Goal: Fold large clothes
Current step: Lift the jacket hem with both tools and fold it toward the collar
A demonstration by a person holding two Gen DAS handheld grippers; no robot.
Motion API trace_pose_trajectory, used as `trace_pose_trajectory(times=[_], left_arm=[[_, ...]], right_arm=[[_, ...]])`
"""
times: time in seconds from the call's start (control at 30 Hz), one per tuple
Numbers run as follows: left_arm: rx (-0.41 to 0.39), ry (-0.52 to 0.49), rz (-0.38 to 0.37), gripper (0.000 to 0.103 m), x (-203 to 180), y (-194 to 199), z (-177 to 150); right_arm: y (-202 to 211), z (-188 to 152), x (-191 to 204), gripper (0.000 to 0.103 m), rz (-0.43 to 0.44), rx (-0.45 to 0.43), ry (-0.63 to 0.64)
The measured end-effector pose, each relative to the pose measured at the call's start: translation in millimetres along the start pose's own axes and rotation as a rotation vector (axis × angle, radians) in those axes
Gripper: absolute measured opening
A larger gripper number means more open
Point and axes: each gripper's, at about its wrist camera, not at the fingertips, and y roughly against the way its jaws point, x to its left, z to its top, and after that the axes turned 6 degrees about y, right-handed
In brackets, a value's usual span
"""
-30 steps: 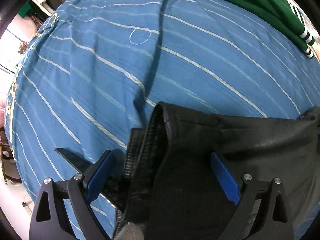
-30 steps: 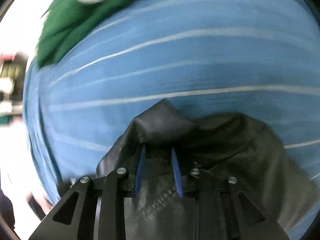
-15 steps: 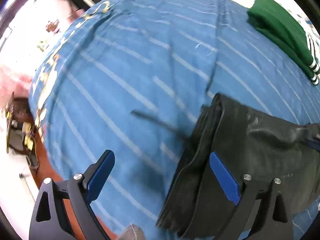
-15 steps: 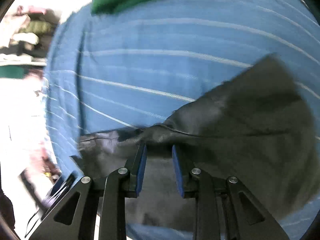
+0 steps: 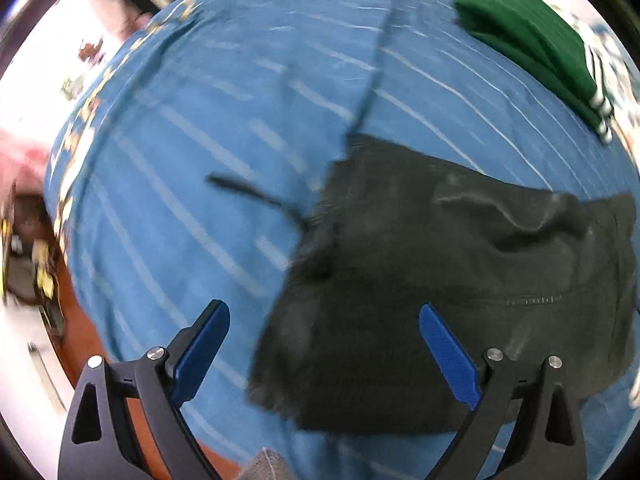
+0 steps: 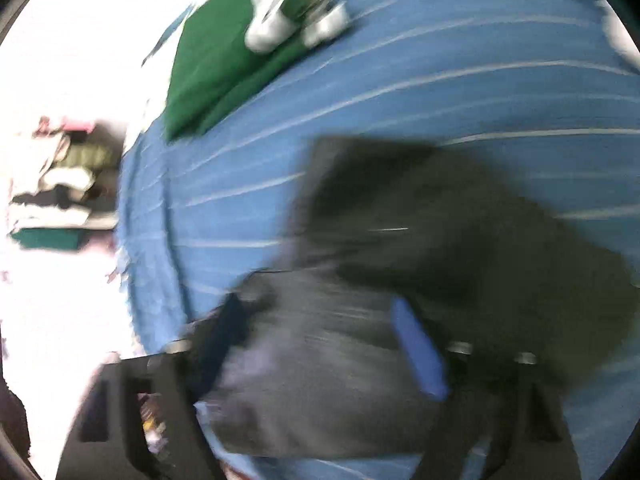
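Two grippers are seen spread wide and empty: the left gripper (image 5: 324, 354) and right gripper (image 6: 324, 344). A black garment (image 5: 460, 280) lies folded ahead of both on the blue striped sheet (image 5: 220, 140). A green folded garment (image 5: 532, 40) is seen farther beyond.

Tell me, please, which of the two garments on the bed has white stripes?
The green garment at the far edge; the black one near the grippers is plain.
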Motion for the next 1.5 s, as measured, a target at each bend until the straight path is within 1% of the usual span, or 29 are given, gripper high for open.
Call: trace_pose_trajectory(times=[0.07, 0.1, 0.13, 0.17, 0.2, 0.23, 0.3, 0.33, 0.37, 0.4, 0.47, 0.53, 0.57, 0.63, 0.67, 0.7, 0.77, 0.83, 0.9, 0.97, 1.03, 1.07, 1.1, 1.17, 1.23, 1.3, 1.33, 1.43, 1.5], left_arm=[[0.018, -0.049, 0.050, 0.098, -10.7, -25.0, -0.4], [0.045, -0.058, 0.080, 0.099, -11.0, -40.2, -2.3], [0.092, -0.033, 0.051, 0.099, -4.9, -59.7, -4.4], [0.107, -0.004, 0.028, 0.103, 2.1, -65.6, -3.5], [0.114, 0.017, 0.005, 0.103, 7.3, -67.1, -2.0], [0.120, 0.012, 0.005, 0.103, 8.0, -64.7, -0.5], [0.097, -0.022, 0.047, 0.103, 3.3, -51.7, 1.2], [0.083, -0.036, 0.045, 0.103, -1.8, -41.6, 2.2], [0.071, -0.042, 0.029, 0.103, -7.7, -32.3, 3.1], [0.055, -0.048, 0.004, 0.103, -16.5, -21.2, 4.3], [0.028, -0.064, -0.067, 0.103, -39.7, -3.2, 6.1], [0.010, -0.105, -0.136, 0.103, -78.5, 6.3, 7.2], [0.004, -0.125, -0.154, 0.103, -93.9, 6.3, 7.5], [-0.010, -0.182, -0.169, 0.103, -130.7, -1.2, 7.5], [-0.007, -0.208, -0.171, 0.103, -141.5, -8.7, 8.8], [0.004, -0.242, -0.156, 0.103, -155.2, -17.8, 7.1], [0.018, -0.290, -0.115, 0.103, -170.0, -34.0, 4.0], [0.015, -0.288, -0.128, 0.103, -169.4, -41.5, 3.8], [0.010, -0.286, -0.148, 0.103, -164.6, -43.2, 4.3], [-0.002, -0.290, -0.152, 0.103, -161.3, -44.3, 4.0], [-0.013, -0.291, -0.144, 0.103, -160.0, -45.2, 2.2], [-0.014, -0.292, -0.142, 0.103, -162.6, -46.1, 1.7], [-0.010, -0.293, -0.142, 0.103, -164.0, -47.3, 1.9], [-0.012, -0.297, -0.154, 0.103, -169.2, -49.4, 6.5], [-0.022, -0.321, -0.173, 0.103, -177.7, -48.0, 2.7], [-0.043, -0.365, -0.181, 0.103, -191.0, -45.3, 1.9], [-0.044, -0.383, -0.203, 0.103, -202.1, -44.4, 3.0], [-0.011, -0.399, -0.281, 0.103, -233.1, -46.8, 10.2], [0.000, -0.419, -0.315, 0.103, -253.3, -49.2, 16.6]], right_arm=[[23.2, -13.0, -34.6, 0.083, -0.041, 0.006, -0.059], [38.0, -26.3, -65.6, 0.083, -0.046, 0.001, -0.132], [45.7, -34.2, -86.6, 0.083, -0.050, -0.004, -0.182], [50.9, -44.6, -114.1, 0.083, -0.050, 0.003, -0.249], [49.4, -50.1, -127.9, 0.083, -0.043, 0.006, -0.284], [50.2, -58.4, -152.1, 0.083, -0.018, 0.000, -0.339], [38.2, -68.5, -184.7, 0.083, 0.080, -0.017, -0.416], [26.8, -70.6, -194.4, 0.083, 0.132, -0.011, -0.444], [17.3, -71.3, -198.6, 0.083, 0.160, -0.013, -0.461], [3.0, -71.0, -208.1, 0.083, 0.218, -0.032, -0.484], [-20.4, -67.1, -209.4, 0.085, 0.289, -0.073, -0.500], [-26.3, -59.8, -210.4, 0.085, 0.330, -0.129, -0.503], [-26.5, -56.0, -209.1, 0.085, 0.354, -0.157, -0.496], [-25.7, -53.0, -205.2, 0.078, 0.411, -0.202, -0.483], [-20.6, -52.3, -204.1, 0.066, 0.441, -0.216, -0.478], [-23.9, -50.9, -203.2, 0.062, 0.499, -0.223, -0.464], [-27.7, -51.3, -202.7, 0.063, 0.521, -0.206, -0.446], [-43.0, -47.1, -206.4, 0.066, 0.538, -0.185, -0.446], [-52.3, -39.8, -202.3, 0.072, 0.566, -0.182, -0.436], [-54.5, -31.5, -192.5, 0.070, 0.551, -0.168, -0.389], [-52.8, -27.8, -184.3, 0.037, 0.492, -0.171, -0.368], [-52.2, -27.8, -182.8, 0.028, 0.478, -0.179, -0.393], [-49.8, -28.2, -183.0, 0.025, 0.483, -0.195, -0.423], [-35.7, -28.0, -178.1, 0.021, 0.510, -0.242, -0.454], [-14.7, -27.7, -168.0, 0.019, 0.548, -0.299, -0.472], [8.8, -23.6, -152.1, 0.017, 0.550, -0.345, -0.455], [20.4, -19.2, -143.0, 0.017, 0.550, -0.367, -0.441], [51.5, -4.1, -117.6, 0.017, 0.514, -0.414, -0.352], [67.4, 10.7, -97.3, 0.017, 0.451, -0.426, -0.264]])
